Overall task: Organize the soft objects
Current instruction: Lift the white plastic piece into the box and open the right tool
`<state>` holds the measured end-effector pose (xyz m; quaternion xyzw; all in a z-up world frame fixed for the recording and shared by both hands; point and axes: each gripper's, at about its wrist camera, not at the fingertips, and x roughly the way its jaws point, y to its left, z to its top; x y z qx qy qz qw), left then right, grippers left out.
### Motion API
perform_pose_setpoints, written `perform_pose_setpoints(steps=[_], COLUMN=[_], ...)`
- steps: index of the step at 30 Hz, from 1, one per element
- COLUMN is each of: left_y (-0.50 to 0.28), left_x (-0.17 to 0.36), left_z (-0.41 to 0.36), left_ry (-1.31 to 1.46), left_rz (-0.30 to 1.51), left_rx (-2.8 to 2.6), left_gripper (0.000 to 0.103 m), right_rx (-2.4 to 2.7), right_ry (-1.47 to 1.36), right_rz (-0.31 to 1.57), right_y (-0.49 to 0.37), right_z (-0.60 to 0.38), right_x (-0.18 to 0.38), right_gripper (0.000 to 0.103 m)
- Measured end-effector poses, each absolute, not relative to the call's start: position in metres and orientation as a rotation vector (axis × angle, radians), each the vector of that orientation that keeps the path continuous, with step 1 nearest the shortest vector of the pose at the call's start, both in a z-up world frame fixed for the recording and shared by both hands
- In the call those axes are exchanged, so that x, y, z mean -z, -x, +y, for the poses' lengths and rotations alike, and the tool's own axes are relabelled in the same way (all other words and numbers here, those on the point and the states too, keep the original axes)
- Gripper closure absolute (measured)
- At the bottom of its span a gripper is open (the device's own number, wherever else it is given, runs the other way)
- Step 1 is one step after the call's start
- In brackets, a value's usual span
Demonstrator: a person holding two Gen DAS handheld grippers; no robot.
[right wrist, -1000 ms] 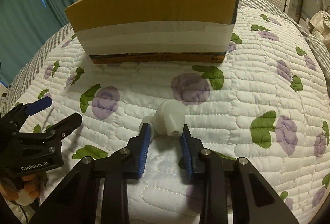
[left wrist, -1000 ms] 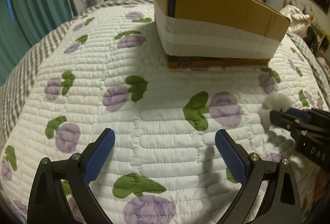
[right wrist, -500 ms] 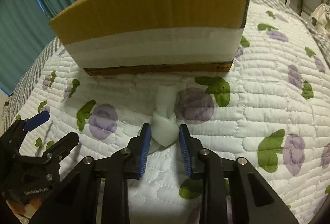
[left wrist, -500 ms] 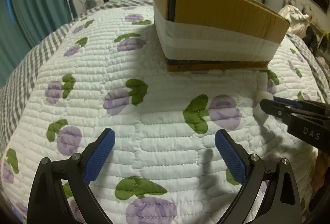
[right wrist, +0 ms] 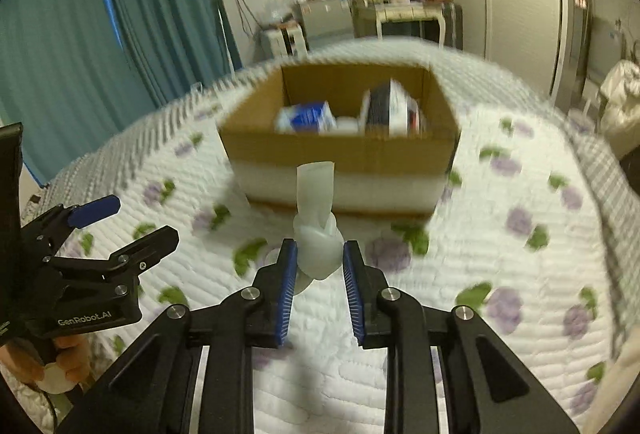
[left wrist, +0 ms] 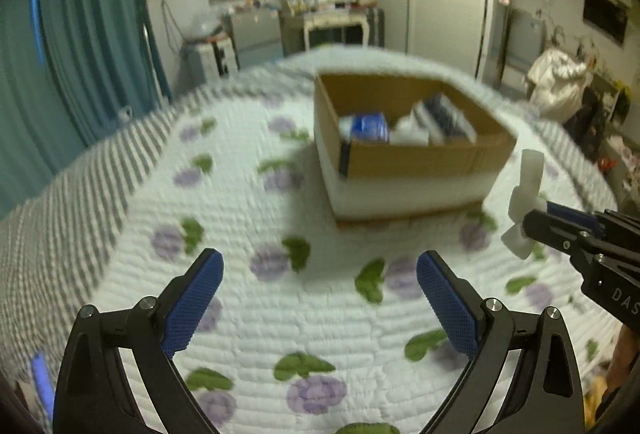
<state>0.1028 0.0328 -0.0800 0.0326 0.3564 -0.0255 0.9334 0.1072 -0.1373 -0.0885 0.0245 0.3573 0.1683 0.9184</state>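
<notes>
A bed under a white quilt (right wrist: 500,234) printed with purple flowers filled both views. On it stood an open cardboard box (right wrist: 344,154), the landmark here, with a few blue-and-white packs (right wrist: 306,116) already lying inside.

In front of the box's near wall, lifted clear of the quilt, the right gripper (right wrist: 319,266) was clamped on a pale, soft knotted piece (right wrist: 318,234), its jaws having just been closing on it. One loose end stood upright, reaching roughly to the height of the box's near rim.

Off to the left of the box, and well apart from it, the left gripper (left wrist: 320,294) hung above the quilt with its jaws spread wide and nothing between them.

To finish well, the held piece likely needed carrying higher than the near rim, then forward over the opening, and releasing above a bare patch between the packs. A firm squeeze seemed wise, since the piece looked slippery.
</notes>
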Motion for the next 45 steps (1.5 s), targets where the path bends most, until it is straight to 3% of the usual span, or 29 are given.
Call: perform_pose_setpoints(steps=[6, 12, 24, 33, 34, 42, 45], left_y=[-0.117, -0.164, -0.277, -0.277, -0.272, -0.200, -0.156], left_x=[0.026, 0.003, 0.050, 0.060, 0.056, -0.045, -0.090], left_z=[0.037, 0.035, 0.032, 0.022, 0.021, 0.005, -0.004], left_ry=[-0.062, -0.052, -0.059, -0.088, -0.094, -0.120, -0.125], left_rz=[0.599, 0.534, 0.584, 0.618, 0.612, 0.433, 0.329], left_rx=[0.041, 0.035, 0.023, 0.019, 0.014, 0.001, -0.002], left_gripper=[0.004, 0.004, 0.004, 0.004, 0.004, 0.004, 0.004], right_rx=[-0.355, -0.366, -0.332, -0.255, -0.261, -0.228, -0.222], right_ry=[-0.014, -0.015, -0.063, -0.087, -0.098, -0.091, -0.071], right_rz=[0.622, 0.569, 0.711, 0.756, 0.750, 0.551, 0.468], right_y=[-0.122, -0.168, -0.311, -0.325, -0.320, -0.243, -0.198], right_z=[-0.131, -0.126, -0.118, -0.129, -0.132, -0.158, -0.168], right_x=[0.027, 0.000, 0.064, 0.086, 0.079, -0.036, -0.085], right_gripper=[0.080, 0.079, 0.078, 0.067, 0.063, 0.060, 0.052])
